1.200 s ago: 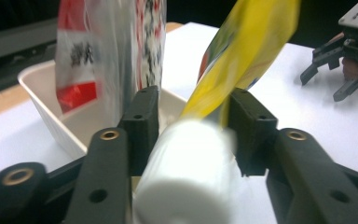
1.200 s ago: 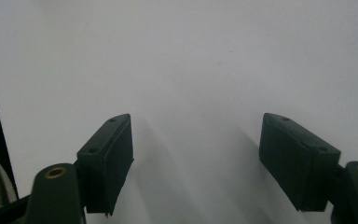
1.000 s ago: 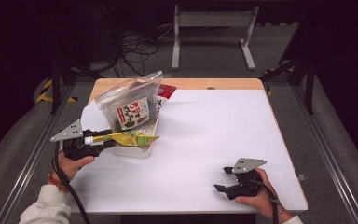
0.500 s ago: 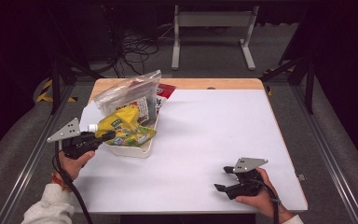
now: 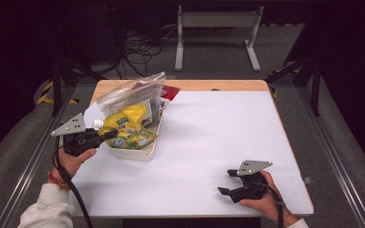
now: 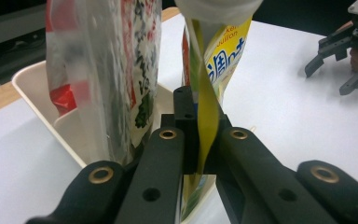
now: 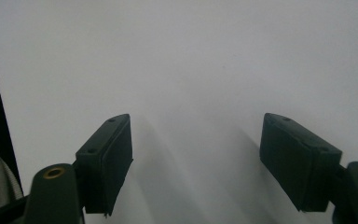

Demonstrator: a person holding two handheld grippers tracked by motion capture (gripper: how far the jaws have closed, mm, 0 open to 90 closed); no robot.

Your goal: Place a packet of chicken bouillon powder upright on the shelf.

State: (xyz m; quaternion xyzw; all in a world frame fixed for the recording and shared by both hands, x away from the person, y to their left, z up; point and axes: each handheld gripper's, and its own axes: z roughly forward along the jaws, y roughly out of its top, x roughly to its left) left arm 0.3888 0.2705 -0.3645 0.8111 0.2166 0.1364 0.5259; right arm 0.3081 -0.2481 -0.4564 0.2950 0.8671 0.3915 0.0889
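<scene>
My left gripper (image 5: 110, 135) is shut on the edge of a yellow spouted pouch (image 5: 127, 126), holding it over the white tray (image 5: 142, 153) at the table's left. In the left gripper view the pouch (image 6: 214, 70) stands on edge between the jaws, its white cap at the top. A clear bag with red and green print (image 5: 135, 95) leans in the tray behind it, and the bag (image 6: 116, 70) stands left of the pouch. My right gripper (image 5: 226, 181) rests open near the front right edge, over bare white table (image 7: 191, 70).
The white tabletop (image 5: 228, 128) stretches between the tray and the right gripper. A red packet (image 5: 171, 91) lies behind the tray near the wooden back edge. Cables and a metal stand (image 5: 216, 28) are on the floor beyond.
My left gripper has turned the yellow pouch from lying flat to standing more upright and shifted it back over the tray. The right gripper has stayed still.
</scene>
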